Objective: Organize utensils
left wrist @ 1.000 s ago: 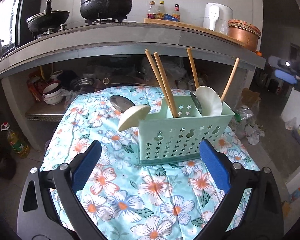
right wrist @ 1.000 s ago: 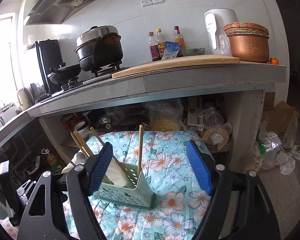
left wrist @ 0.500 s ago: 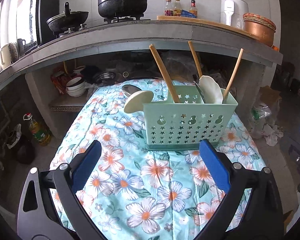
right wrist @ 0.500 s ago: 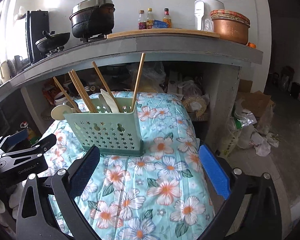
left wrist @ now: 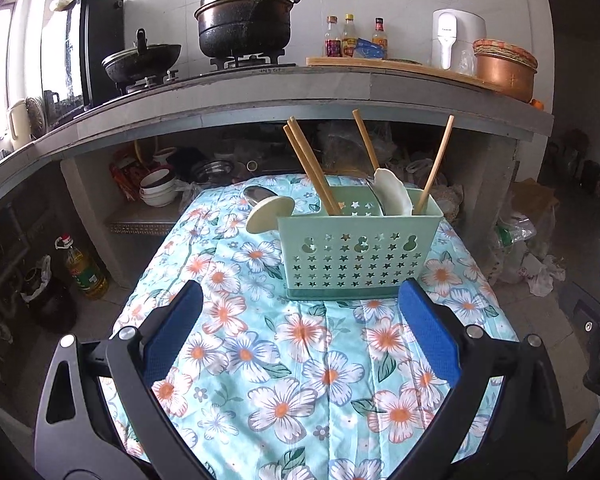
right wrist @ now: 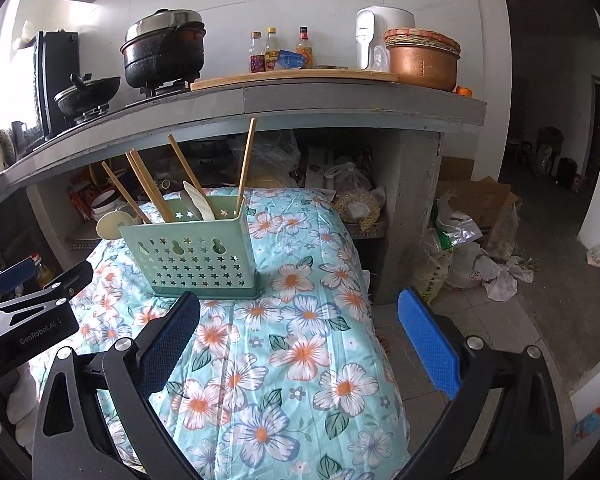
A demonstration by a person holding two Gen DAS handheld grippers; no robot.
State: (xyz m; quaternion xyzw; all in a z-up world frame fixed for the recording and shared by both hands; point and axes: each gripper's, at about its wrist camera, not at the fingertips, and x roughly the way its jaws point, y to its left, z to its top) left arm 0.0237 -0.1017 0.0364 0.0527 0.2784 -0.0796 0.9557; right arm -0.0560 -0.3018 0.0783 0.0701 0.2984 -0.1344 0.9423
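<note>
A pale green utensil basket (left wrist: 358, 252) with star cut-outs stands on the floral cloth (left wrist: 300, 360). It holds wooden chopsticks (left wrist: 312, 172), a white ceramic spoon (left wrist: 392, 194) and a metal spoon beside it. Another white spoon (left wrist: 266, 216) and a metal spoon (left wrist: 256, 194) hang over its left end. My left gripper (left wrist: 300, 328) is open and empty, short of the basket. My right gripper (right wrist: 300, 336) is open and empty, in front of the basket (right wrist: 196, 252) and to its right. The left gripper's body (right wrist: 28, 312) shows at the left of the right wrist view.
A grey counter (left wrist: 260, 92) overhangs the table's far end, with a black pot (left wrist: 244, 20), wok, bottles and copper pot (left wrist: 504, 72). Bowls (left wrist: 156, 190) sit on a shelf below. An oil bottle (left wrist: 82, 266) stands on the floor left. Bags (right wrist: 472, 256) lie right.
Both grippers have drawn back and away from the basket, which looks smaller and farther now. Both stay open and empty. The basket has not moved.
</note>
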